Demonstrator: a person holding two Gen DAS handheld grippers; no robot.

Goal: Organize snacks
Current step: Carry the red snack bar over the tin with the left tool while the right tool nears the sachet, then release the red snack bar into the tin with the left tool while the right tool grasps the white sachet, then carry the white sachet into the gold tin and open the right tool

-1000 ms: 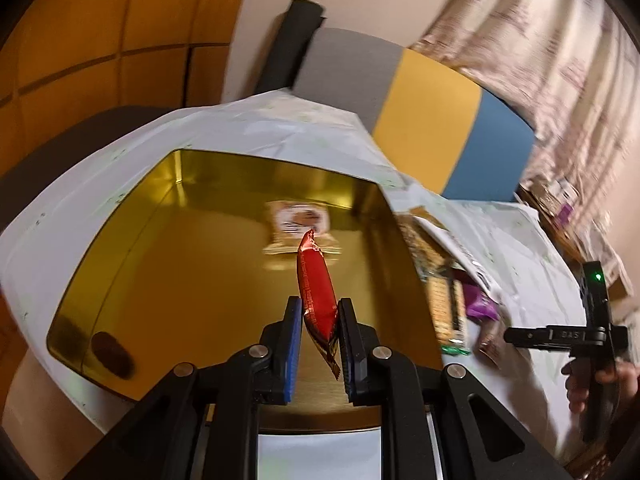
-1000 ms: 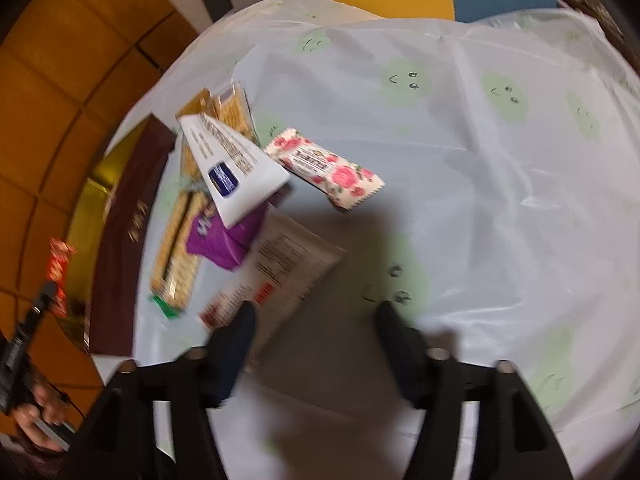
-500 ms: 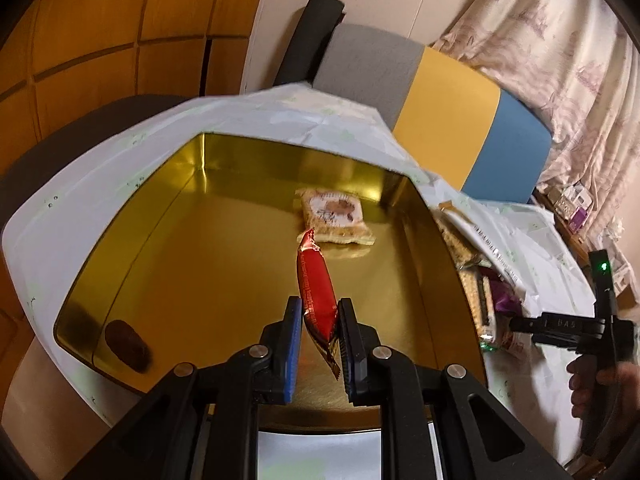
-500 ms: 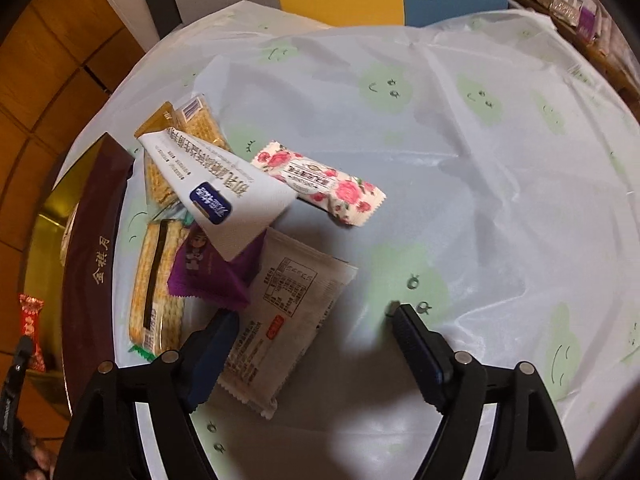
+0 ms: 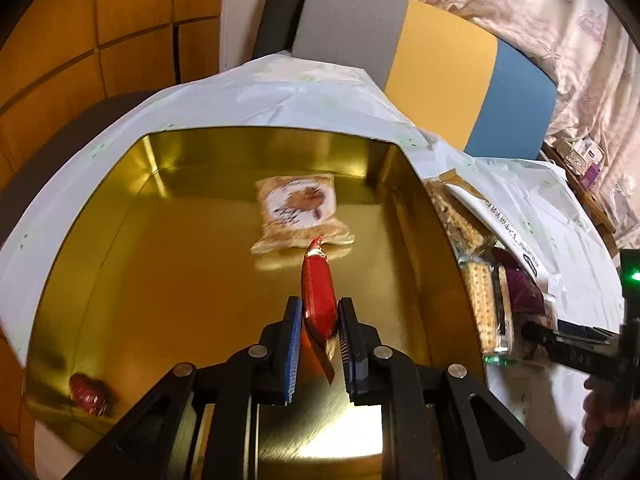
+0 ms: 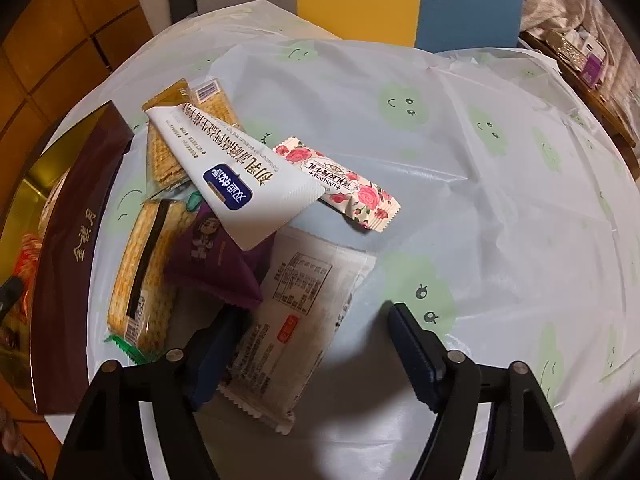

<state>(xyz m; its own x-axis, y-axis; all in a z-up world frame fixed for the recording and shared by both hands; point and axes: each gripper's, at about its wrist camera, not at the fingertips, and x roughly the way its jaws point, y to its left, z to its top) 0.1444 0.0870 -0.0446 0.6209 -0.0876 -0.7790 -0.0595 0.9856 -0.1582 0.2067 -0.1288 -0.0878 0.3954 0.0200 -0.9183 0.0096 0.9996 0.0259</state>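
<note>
Pinching red wrapper (image 5: 318, 300), left gripper (image 5: 319, 334) overhangs gold tin (image 5: 120, 240); right gripper (image 6: 316, 344) closing, empty

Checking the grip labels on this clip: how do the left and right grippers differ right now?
The left gripper is shut on a red snack packet above the gold tin; the right gripper holds nothing, its jaws wide but closing. The left hangs over the tin, the right over the white packet on the tablecloth. Both point downward.

Each gripper, left (image 5: 318, 334) and right (image 6: 316, 346), is matte black with silver screw heads at its pivots and blue ribbed pads (image 5: 294, 344) on its fingers.
</note>
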